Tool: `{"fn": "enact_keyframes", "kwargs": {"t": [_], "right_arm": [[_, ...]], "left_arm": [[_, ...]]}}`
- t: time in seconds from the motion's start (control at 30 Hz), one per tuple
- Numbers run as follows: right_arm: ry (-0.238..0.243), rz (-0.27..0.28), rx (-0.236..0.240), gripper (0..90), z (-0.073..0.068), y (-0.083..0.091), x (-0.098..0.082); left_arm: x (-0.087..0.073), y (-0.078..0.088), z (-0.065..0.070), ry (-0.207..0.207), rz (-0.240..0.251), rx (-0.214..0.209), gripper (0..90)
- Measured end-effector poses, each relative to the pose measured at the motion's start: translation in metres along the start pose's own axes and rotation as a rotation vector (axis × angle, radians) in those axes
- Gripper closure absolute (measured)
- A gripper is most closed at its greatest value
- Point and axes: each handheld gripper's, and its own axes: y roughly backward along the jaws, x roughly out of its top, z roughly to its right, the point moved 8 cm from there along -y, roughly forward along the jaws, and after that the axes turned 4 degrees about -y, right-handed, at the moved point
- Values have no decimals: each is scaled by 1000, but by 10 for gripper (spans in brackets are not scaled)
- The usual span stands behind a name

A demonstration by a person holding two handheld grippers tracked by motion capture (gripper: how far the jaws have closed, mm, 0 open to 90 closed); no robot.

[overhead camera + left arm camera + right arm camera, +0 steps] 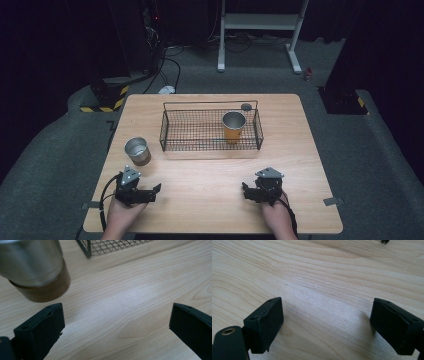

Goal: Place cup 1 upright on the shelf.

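Both grippers, left (pixel 150 194) and right (pixel 248 192), gape wide, empty, on pale wood table (pixel 210 175); grey carpet (pixel 50 145) around

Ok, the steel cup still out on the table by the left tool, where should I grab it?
Take the steel cup by its side wall, about mid-height, coming in low from the near side with the left tool. It stands upright, mouth up, with bare table around it and the wire basket off to its right. The tool's jaws are already spread wide, probably enough for it.
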Motion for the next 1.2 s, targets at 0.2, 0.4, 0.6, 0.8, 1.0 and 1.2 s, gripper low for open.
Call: {"fn": "enact_keyframes", "kwargs": {"t": [0.2,0.4,0.6,0.8,1.0,1.2], "right_arm": [[0,-3,3,108,-1,0,0],[0,-3,3,108,-1,0,0],[-2,-2,3,107,-1,0,0],[0,0,4,105,-1,-1,0],[1,0,4,102,-1,-1,1],[-1,0,4,102,-1,-1,1]], "left_arm": [[2,8,-9,-2,15,16,5],[1,9,-15,17,18,12,5],[4,3,-24,25,37,32,5],[10,-1,-33,46,51,49,5],[20,4,-35,30,67,63,5],[28,10,-38,23,89,71,5]]}}
